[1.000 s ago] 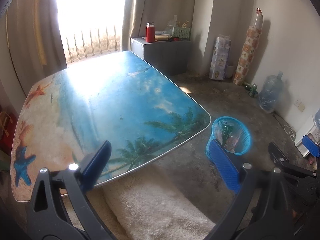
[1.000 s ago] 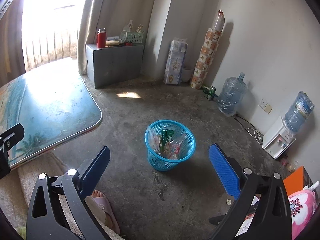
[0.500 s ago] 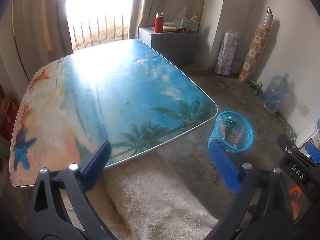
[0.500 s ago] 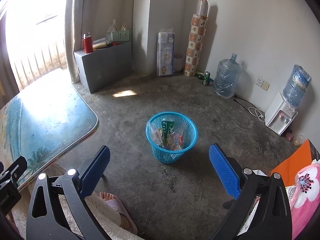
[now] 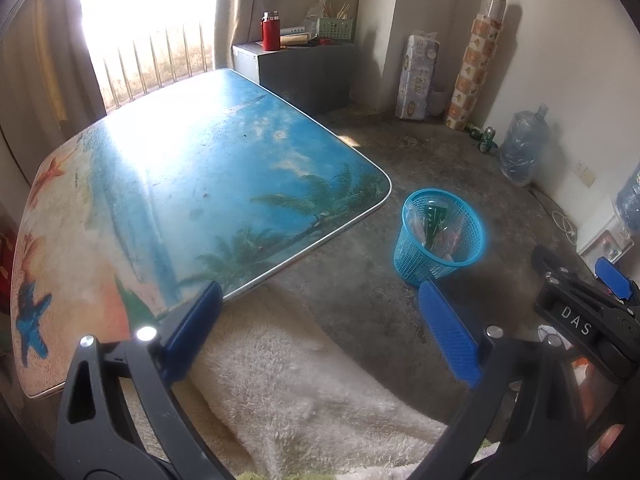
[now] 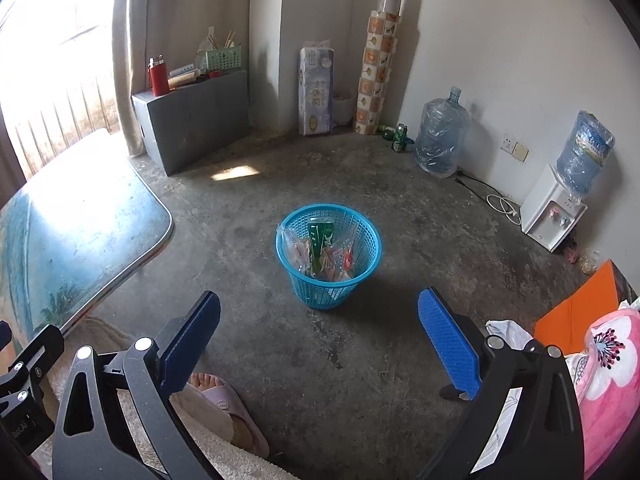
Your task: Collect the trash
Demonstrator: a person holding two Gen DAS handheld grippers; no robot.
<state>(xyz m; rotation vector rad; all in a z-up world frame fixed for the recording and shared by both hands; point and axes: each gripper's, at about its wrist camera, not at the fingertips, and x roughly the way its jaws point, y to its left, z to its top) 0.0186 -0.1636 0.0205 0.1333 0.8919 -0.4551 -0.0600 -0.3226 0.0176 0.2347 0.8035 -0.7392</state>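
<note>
Both grippers hang in the air with nothing between their pads. The left gripper (image 5: 320,320) has its blue fingers spread wide above the near edge of the beach-print table (image 5: 192,168) and the cream fluffy blanket (image 5: 288,392) below it. The tabletop shows only its printed palms and starfish, bright with glare from the window.

Over on the floor, just off the table's near corner, stands the blue mesh basket (image 6: 328,284) — upright on the bare concrete, apart from the table. Inside it sit crumpled clear wrappers (image 6: 298,252) and a green packet (image 6: 320,240) leaning against the wall of the basket.

The right gripper (image 6: 320,328) is likewise wide open, fingers framing the basket from the near side but well short of it — no contact. In the left wrist view its black body shows at the right edge.

Below the right gripper, a foot in a pink slipper (image 6: 228,412) rests on the concrete beside the blanket. Along the far wall: a grey cabinet (image 6: 196,120) with a red flask (image 6: 158,76) on top, a water jug (image 6: 440,140) on the floor, and a white dispenser (image 6: 554,208) carrying another jug.
</note>
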